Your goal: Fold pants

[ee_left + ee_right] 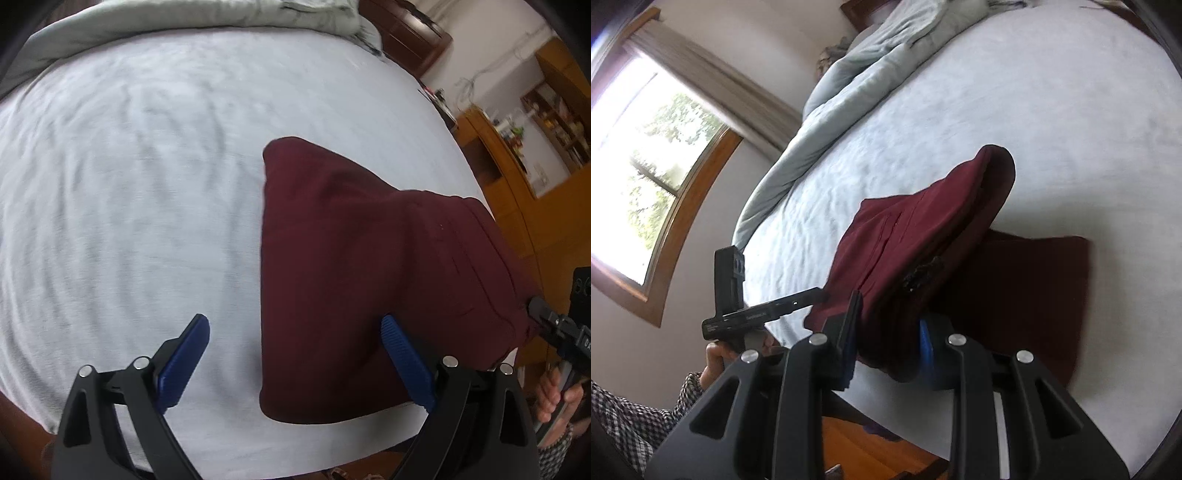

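Both grippers work maroon pants [351,266]; right gripper [886,339] jaws clamp them; left gripper [295,354] jaws spread wide.

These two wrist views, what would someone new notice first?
The maroon pants stand out, half folded on the white bedsheet near the bed's edge. The right tongs pinch a bunched end of them and lift it above the layer beneath, while the left tongs hang open beside the fold.
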### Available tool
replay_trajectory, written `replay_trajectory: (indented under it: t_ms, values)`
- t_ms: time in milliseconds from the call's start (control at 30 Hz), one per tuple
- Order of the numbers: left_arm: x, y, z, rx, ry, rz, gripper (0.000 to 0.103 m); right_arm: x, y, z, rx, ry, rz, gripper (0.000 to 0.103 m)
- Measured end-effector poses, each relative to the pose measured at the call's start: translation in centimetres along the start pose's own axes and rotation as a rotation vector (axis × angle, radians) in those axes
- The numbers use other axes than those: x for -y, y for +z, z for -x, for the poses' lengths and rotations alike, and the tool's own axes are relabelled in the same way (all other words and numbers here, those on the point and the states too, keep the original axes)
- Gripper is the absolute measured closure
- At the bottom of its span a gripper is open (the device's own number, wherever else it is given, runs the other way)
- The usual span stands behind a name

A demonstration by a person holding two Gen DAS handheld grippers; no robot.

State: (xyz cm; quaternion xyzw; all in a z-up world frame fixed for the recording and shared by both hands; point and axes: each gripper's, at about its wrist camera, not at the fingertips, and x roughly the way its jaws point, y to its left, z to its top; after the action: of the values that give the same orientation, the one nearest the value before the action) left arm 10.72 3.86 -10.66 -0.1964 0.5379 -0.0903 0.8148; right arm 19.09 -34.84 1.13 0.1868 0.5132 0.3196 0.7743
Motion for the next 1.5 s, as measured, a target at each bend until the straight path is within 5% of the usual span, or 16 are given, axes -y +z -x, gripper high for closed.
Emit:
replay_trajectory:
  t_ms: [167, 467, 533, 667, 800, 1000, 1100, 1233, 1433, 1500]
  values:
    - [2.4, -0.2, -1.6, -0.037, 0.000, -0.046, 0.009, 3.6, -2.1, 2.0, -0.001, -0.032, -0.067, 0.077]
    - [4.2, -0.7, -4.9, -0.097, 0.039, -0.077, 0.007, 8.6, -6.6, -1.7, -0.108, -0.084, -0.176, 0.076]
    - [4.0, -0.6, -5.4, -0.107, 0.027, -0.054, 0.007, 8.3, -6.5, -1.5, -0.114, -0.066, -0.163, 0.069]
    - [3.6, 0.3, -4.4, -0.104, 0.005, -0.048, 0.008, 6.8, -5.0, 0.5, -0.089, -0.095, -0.098, 0.036]
    - [3.1, 2.4, -2.5, -0.036, 0.016, -0.048, 0.008, 6.5, -1.2, 1.9, -0.025, -0.120, -0.047, 0.034]
    - [3.1, 5.2, -3.5, -0.002, 0.086, -0.063, 0.008, 10.6, 4.4, -1.5, -0.020, -0.117, -0.119, 0.035]
    - [3.6, 5.4, -4.4, -0.003, 0.098, -0.075, 0.008, 12.4, 5.7, -3.9, -0.049, -0.081, -0.172, 0.047]
    - [4.1, 5.6, -5.7, -0.025, 0.102, -0.089, 0.008, 13.3, 5.7, -5.0, -0.055, 0.004, -0.204, 0.094]
    - [4.9, 5.5, -5.9, -0.026, 0.100, -0.098, 0.008, 13.1, 6.6, -2.0, 0.040, -0.040, -0.176, 0.098]
    - [5.0, 5.3, -6.1, -0.029, 0.092, -0.097, 0.008, 14.2, 6.1, -2.4, 0.007, -0.107, -0.198, 0.098]
